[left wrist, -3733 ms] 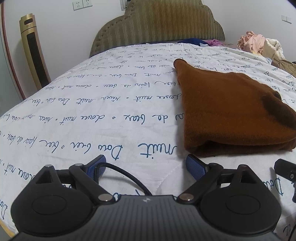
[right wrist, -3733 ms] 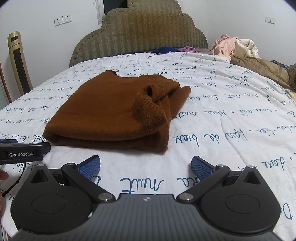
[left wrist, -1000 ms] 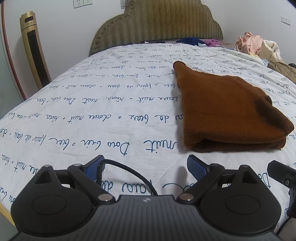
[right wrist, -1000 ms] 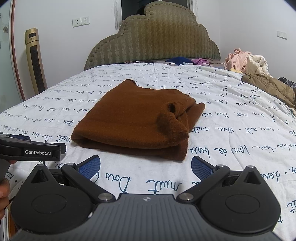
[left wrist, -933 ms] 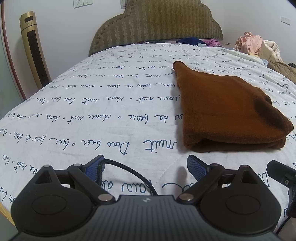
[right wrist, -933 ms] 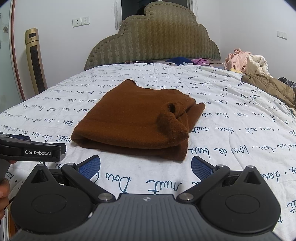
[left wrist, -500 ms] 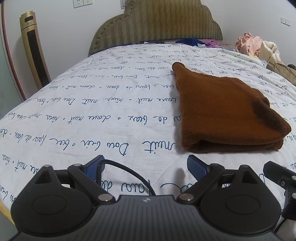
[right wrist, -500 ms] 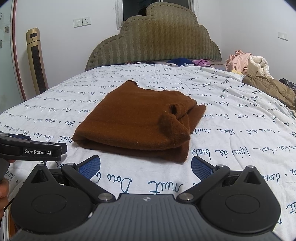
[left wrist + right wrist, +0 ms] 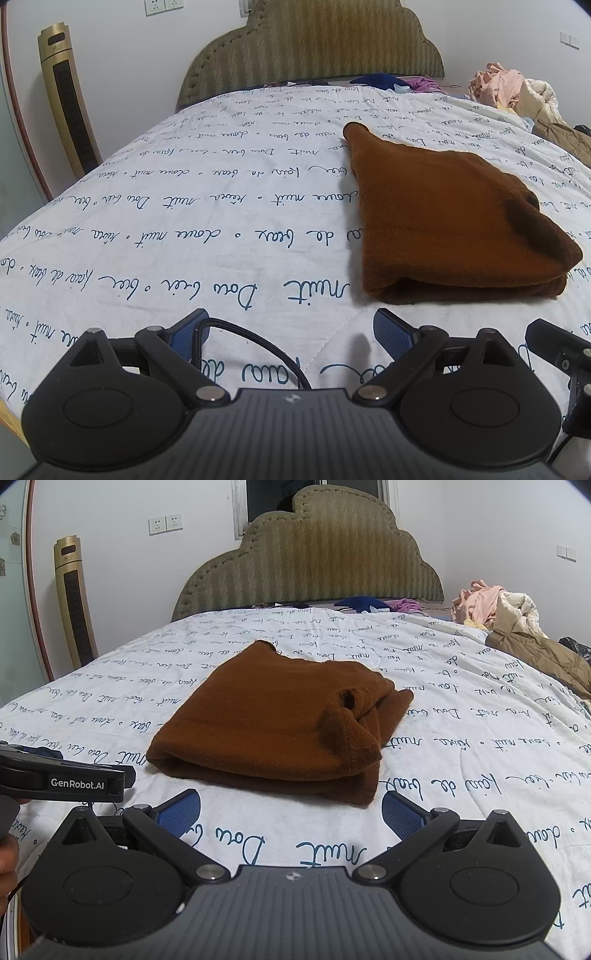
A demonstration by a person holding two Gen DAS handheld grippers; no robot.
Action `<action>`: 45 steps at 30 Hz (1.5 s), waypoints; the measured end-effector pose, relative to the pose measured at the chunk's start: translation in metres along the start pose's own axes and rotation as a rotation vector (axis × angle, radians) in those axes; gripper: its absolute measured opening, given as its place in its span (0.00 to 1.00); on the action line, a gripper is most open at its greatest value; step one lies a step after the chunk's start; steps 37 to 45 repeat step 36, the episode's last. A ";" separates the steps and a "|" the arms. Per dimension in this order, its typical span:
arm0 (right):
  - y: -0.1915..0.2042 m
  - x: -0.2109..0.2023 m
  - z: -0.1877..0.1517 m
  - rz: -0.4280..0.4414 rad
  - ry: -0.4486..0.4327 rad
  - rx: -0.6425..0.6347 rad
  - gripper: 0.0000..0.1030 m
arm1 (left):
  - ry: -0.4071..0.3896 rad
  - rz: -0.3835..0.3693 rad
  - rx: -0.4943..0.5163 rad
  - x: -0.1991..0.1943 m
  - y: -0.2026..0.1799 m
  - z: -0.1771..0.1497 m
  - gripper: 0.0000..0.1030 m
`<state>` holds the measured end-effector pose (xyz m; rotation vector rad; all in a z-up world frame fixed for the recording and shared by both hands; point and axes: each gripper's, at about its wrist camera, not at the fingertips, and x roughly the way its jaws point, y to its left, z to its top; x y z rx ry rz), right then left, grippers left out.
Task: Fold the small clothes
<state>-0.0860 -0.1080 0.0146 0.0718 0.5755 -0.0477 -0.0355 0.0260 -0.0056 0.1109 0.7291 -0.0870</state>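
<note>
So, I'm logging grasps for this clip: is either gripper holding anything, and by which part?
Nothing is held. The left gripper and right gripper are both open, short of the folded brown garment on the bed.

Fuzzy matt knit sweater [image 9: 266, 720]; smooth quilted cotton bedspread [image 9: 461, 738]; ribbed fabric headboard [image 9: 314, 554]

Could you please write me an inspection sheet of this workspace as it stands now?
Surface: bed with white quilt printed with blue script.
Job's things: brown garment folded, lying flat on the quilt.
Clutter: clothes pile at the bed's far right; blue and purple items by the headboard.
Grippers: left gripper and right gripper both open, empty, short of the garment.
Cables: black cable looping between the left fingers.
Surroundings: padded headboard, gold tower unit, wall sockets.
</note>
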 end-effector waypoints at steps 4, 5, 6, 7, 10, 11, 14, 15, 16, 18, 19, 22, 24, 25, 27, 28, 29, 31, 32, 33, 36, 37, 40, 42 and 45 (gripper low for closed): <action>0.001 0.000 0.000 0.001 -0.001 -0.002 1.00 | -0.001 0.000 0.003 -0.001 0.000 0.000 0.93; 0.001 0.000 0.000 0.001 -0.001 -0.002 1.00 | -0.001 0.000 0.003 -0.001 0.000 0.000 0.93; 0.001 0.000 0.000 0.000 -0.001 -0.001 1.00 | -0.001 0.000 0.003 -0.001 0.000 0.000 0.93; 0.001 0.000 0.000 0.001 -0.001 -0.001 1.00 | -0.001 0.000 0.003 -0.001 0.000 0.000 0.93; 0.002 0.000 0.001 0.003 -0.002 -0.003 1.00 | -0.001 0.000 0.003 -0.001 0.000 0.000 0.93; 0.002 0.000 0.001 0.003 -0.002 -0.003 1.00 | -0.001 -0.001 0.003 -0.001 0.000 0.000 0.93; 0.002 0.000 0.002 0.008 -0.003 -0.004 1.00 | -0.004 -0.005 0.002 -0.003 0.000 0.001 0.93; 0.002 0.000 0.002 0.010 -0.002 -0.003 1.00 | -0.005 -0.008 0.000 -0.004 0.000 0.001 0.93; 0.003 0.000 0.002 0.011 -0.002 -0.003 1.00 | -0.006 -0.013 -0.003 -0.005 0.001 0.001 0.93; 0.004 0.000 0.002 0.013 -0.003 -0.002 1.00 | -0.008 -0.018 -0.005 -0.007 0.001 0.002 0.93; 0.004 0.000 0.002 0.015 -0.004 -0.002 1.00 | -0.010 -0.019 -0.005 -0.008 0.001 0.002 0.93; 0.005 -0.002 0.003 0.026 -0.007 -0.001 1.00 | -0.013 -0.024 -0.005 -0.009 0.001 0.002 0.93; 0.005 -0.004 0.003 0.030 -0.012 -0.005 1.00 | -0.011 -0.024 -0.007 -0.010 0.001 0.002 0.93; 0.006 -0.005 0.003 0.030 -0.015 -0.006 1.00 | -0.010 -0.024 -0.007 -0.010 0.001 0.003 0.93; 0.006 -0.006 0.004 0.033 -0.018 -0.006 1.00 | -0.011 -0.021 -0.007 -0.010 0.001 0.003 0.93; 0.006 -0.006 0.004 0.035 -0.018 -0.005 1.00 | -0.012 -0.019 -0.004 -0.010 0.001 0.003 0.93; 0.006 -0.006 0.004 0.036 -0.019 -0.005 1.00 | -0.013 -0.019 -0.003 -0.011 0.002 0.003 0.93; 0.005 -0.007 0.005 0.039 -0.020 -0.004 1.00 | -0.020 -0.027 -0.004 -0.012 0.003 0.003 0.93; 0.005 -0.007 0.005 0.041 -0.020 -0.004 1.00 | -0.026 -0.029 -0.005 -0.013 0.003 0.003 0.93; 0.006 -0.007 0.005 0.042 -0.021 -0.004 1.00 | -0.032 -0.027 -0.005 -0.015 0.003 0.003 0.93; 0.004 -0.007 0.005 0.060 -0.020 -0.002 1.00 | -0.048 -0.028 0.003 -0.017 0.004 0.005 0.93; 0.004 -0.007 0.005 0.060 -0.020 -0.002 1.00 | -0.048 -0.028 0.003 -0.017 0.004 0.005 0.93; 0.004 -0.007 0.005 0.060 -0.020 -0.002 1.00 | -0.048 -0.028 0.003 -0.017 0.004 0.005 0.93; 0.004 -0.007 0.005 0.060 -0.020 -0.002 1.00 | -0.048 -0.028 0.003 -0.017 0.004 0.005 0.93; 0.004 -0.007 0.005 0.060 -0.020 -0.002 1.00 | -0.048 -0.028 0.003 -0.017 0.004 0.005 0.93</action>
